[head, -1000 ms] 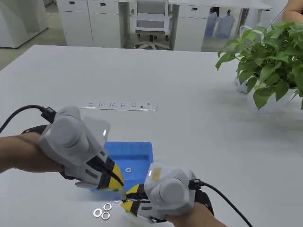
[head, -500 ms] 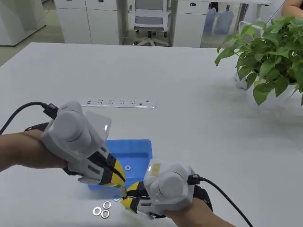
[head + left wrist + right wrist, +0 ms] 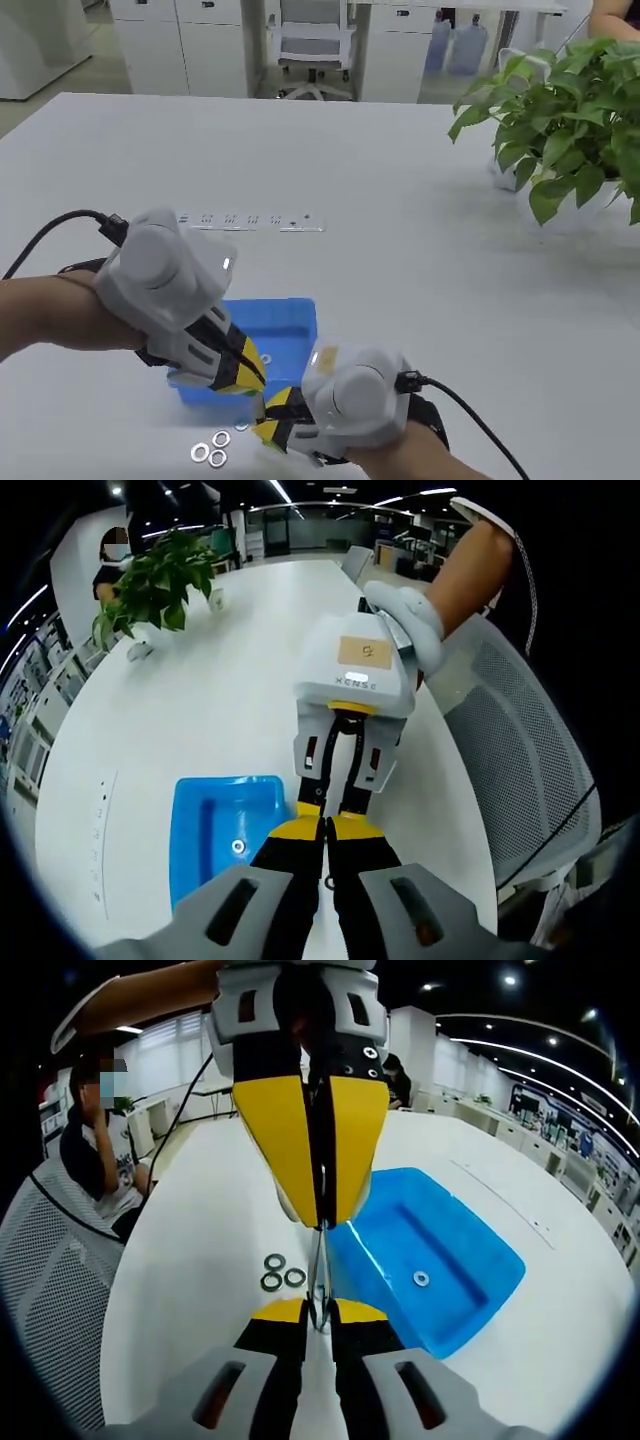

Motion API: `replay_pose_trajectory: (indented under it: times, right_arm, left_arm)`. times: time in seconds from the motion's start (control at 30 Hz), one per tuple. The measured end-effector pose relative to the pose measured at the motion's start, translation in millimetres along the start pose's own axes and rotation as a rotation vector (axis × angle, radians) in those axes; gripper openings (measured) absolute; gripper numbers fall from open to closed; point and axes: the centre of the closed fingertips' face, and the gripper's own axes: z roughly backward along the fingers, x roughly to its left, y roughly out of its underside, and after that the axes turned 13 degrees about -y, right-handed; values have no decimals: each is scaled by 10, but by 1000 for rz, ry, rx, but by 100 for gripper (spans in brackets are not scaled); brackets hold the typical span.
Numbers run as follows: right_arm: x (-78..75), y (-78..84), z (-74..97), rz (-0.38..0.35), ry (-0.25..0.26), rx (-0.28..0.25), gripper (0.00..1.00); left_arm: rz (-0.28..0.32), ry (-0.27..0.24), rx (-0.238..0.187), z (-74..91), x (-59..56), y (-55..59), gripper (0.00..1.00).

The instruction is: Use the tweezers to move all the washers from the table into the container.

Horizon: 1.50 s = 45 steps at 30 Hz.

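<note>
Head view shows the left gripper [image 3: 250, 383] and the right gripper [image 3: 265, 420] meeting tip to tip, low over the white desk [image 3: 400, 200]. A hand holds each one. In the right gripper view, the thin metal tweezers [image 3: 320, 1270] run in a line from one gripper to the other. The right gripper's yellow fingers [image 3: 285, 1310] are pressed together on the near end of the tweezers. The left gripper's yellow fingers [image 3: 280, 1140] come down from the top of that view. They are pressed together on the far end. Three washers [image 3: 280, 1272] lie in a small bunch on the desk, just to one side of the tweezers and not touching them. The blue container [image 3: 470, 1250] sits on the desk on the other side of the tweezers, very near them. One washer [image 3: 421, 1279] lies flat on its floor. In the head view a white power strip [image 3: 250, 222] lies farther back on the desk. A green plant [image 3: 570, 110] in a white pot stands well away, on the right. An office chair [image 3: 310, 30] stands past the far edge of the desk.
</note>
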Motion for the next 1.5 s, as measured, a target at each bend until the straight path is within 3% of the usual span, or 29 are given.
replay_pose_trajectory:
  times: [0.47,1.03,1.5]
  right_arm:
    - [53,-7,33,0,-4,19,10]
    - [141,-275,237,41,-4,25,9]
    - [75,-564,399,37,12,-6,9]
  left_arm:
    - [-33,10,21,37,-33,7,5]
    - [-56,30,-4,316,-68,-219,5]
    - [-91,2,-17,559,79,-403,5]
